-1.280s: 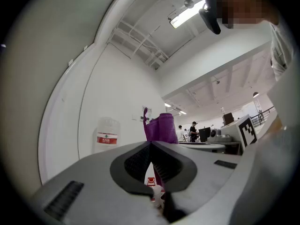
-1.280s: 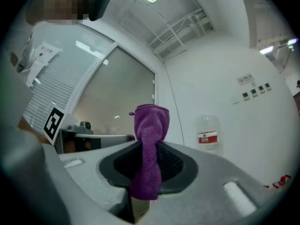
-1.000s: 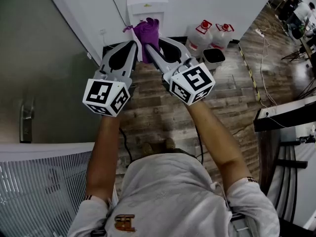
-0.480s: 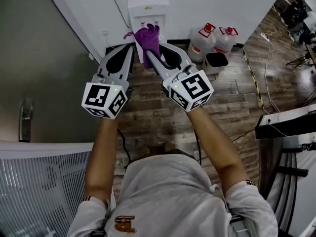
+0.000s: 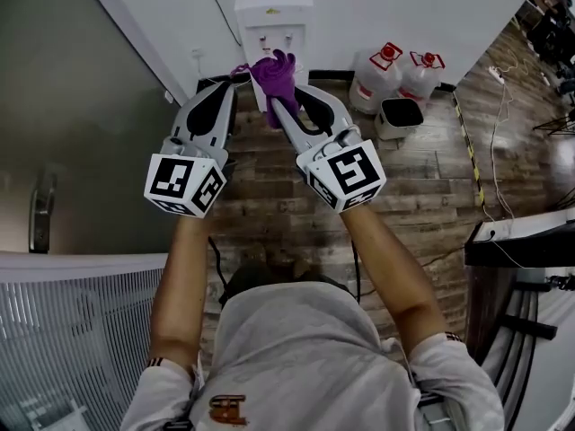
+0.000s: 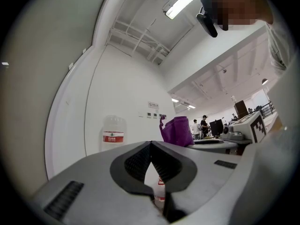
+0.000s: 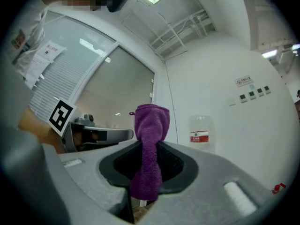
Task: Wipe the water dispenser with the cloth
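Observation:
The white water dispenser (image 5: pixel 272 12) stands against the far wall, its bottle (image 6: pixel 114 131) showing in the left gripper view and again (image 7: pixel 200 132) in the right gripper view. A purple cloth (image 5: pixel 275 75) sticks up from my right gripper (image 5: pixel 278 92), which is shut on it; the cloth (image 7: pixel 150 146) is clamped between the jaws and hangs below them. My left gripper (image 5: pixel 226 89) is held beside it on the left, shut with nothing between its tips (image 6: pixel 151 145). Both grippers point at the dispenser's front and stay short of it.
Two water jugs with red caps (image 5: pixel 383 66) (image 5: pixel 423 71) and a dark bin (image 5: pixel 400 116) sit right of the dispenser. A grey glass wall (image 5: pixel 81 115) runs along the left. A desk edge (image 5: pixel 521 237) and floor cables (image 5: pixel 492 151) lie to the right.
Both grippers have stayed together with the cloth still clamped. The dispenser now shows lower and fuller in the head view, and the grippers sit closer to it.

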The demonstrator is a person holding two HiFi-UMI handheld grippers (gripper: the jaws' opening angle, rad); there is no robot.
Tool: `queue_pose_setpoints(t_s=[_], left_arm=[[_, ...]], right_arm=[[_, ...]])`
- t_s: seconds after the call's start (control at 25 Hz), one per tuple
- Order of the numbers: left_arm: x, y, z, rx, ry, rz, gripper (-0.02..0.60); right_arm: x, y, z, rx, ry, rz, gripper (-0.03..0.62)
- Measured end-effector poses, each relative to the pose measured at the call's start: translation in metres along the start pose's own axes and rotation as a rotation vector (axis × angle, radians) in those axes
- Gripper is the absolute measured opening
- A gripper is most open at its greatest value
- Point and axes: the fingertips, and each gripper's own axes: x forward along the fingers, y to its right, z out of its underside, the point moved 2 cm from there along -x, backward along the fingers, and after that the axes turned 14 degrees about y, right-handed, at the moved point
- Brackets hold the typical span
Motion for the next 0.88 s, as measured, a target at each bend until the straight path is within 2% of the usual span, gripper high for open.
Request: queue_pose_setpoints(t_s=[0.24, 0.44, 0.68, 0.88], left_arm=[[0.013, -0.03, 0.02, 0.007, -0.018, -0.018, -0.002], [0.026, -0.077, 0.044, 0.006, -0.019, -0.023, -0.002], [0.052, -0.145, 0.07, 0.032, -0.033, 0.027, -0.002], [0.069, -0.202, 0.087, 0.013, -0.03, 0.053, -0.002]], right_arm=[[0.023, 0.017, 0.025, 0.008, -0.015, 0.0, 0.095], [0.059, 0.029, 0.058, -0.018, -0.032, 0.008, 0.095], [0.124, 0.044, 0.094, -0.065, -0.041, 0.041, 0.095], [0.176, 0.049, 0.118, -0.119, -0.04, 0.077, 0.095]])
